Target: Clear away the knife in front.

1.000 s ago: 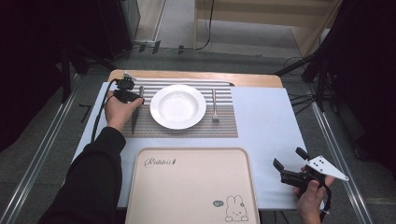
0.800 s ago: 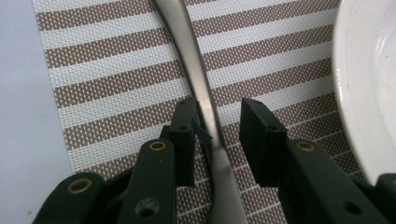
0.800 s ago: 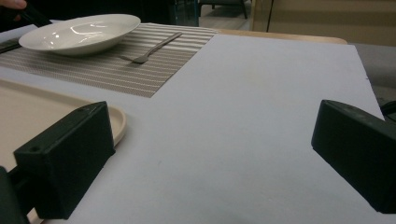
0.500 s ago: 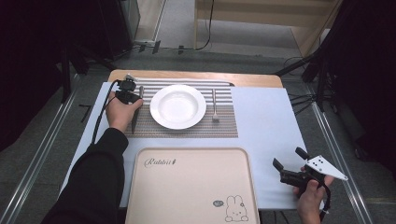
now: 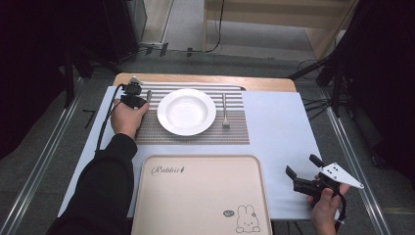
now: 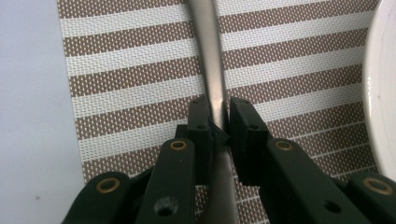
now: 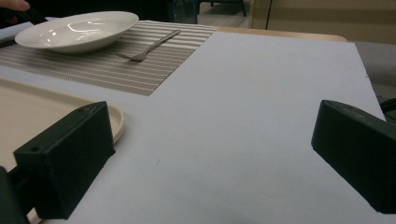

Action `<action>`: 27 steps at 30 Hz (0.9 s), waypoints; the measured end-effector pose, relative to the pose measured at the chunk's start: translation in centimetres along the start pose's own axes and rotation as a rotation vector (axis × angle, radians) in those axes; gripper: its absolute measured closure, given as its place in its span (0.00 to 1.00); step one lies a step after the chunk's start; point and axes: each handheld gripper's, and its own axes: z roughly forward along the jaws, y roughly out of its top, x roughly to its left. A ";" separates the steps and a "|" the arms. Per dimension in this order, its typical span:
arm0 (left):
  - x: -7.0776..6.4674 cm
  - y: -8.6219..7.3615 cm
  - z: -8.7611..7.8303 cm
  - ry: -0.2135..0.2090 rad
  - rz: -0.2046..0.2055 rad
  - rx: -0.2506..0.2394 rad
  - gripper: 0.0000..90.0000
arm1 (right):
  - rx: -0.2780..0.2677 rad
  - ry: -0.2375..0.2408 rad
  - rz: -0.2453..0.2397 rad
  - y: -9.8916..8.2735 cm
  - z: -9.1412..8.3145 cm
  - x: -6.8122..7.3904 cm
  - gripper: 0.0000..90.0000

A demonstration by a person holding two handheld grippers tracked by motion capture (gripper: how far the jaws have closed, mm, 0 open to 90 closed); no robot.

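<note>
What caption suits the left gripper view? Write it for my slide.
Left tool closing on a slim silver metal utensil handle lying on a brown-and-white striped woven placemat.

A metal utensil handle point(image 6: 215, 70) runs off the top edge of the left gripper view, its working end unseen, its lower stretch hidden behind the black fingers point(image 6: 201, 122). The white plate point(image 6: 383, 88) is cropped at the right edge there. In the high view, the beige tray point(image 5: 200, 196) is cut off at the bottom.
</note>
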 end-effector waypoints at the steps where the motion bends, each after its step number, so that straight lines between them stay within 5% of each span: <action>1: 0.0 0.0 0.0 0.004 0.004 0.001 0.88 | 0.001 0.000 0.001 0.0 0.0 0.0 0.00; 12: 0.2 0.0 0.0 -0.010 -0.028 -0.003 0.88 | 0.005 0.001 -0.001 0.0 0.1 0.0 0.00; 27: 0.3 -0.5 -0.1 -0.020 -0.016 -0.043 0.89 | 0.009 0.003 0.001 0.0 0.2 -0.1 0.00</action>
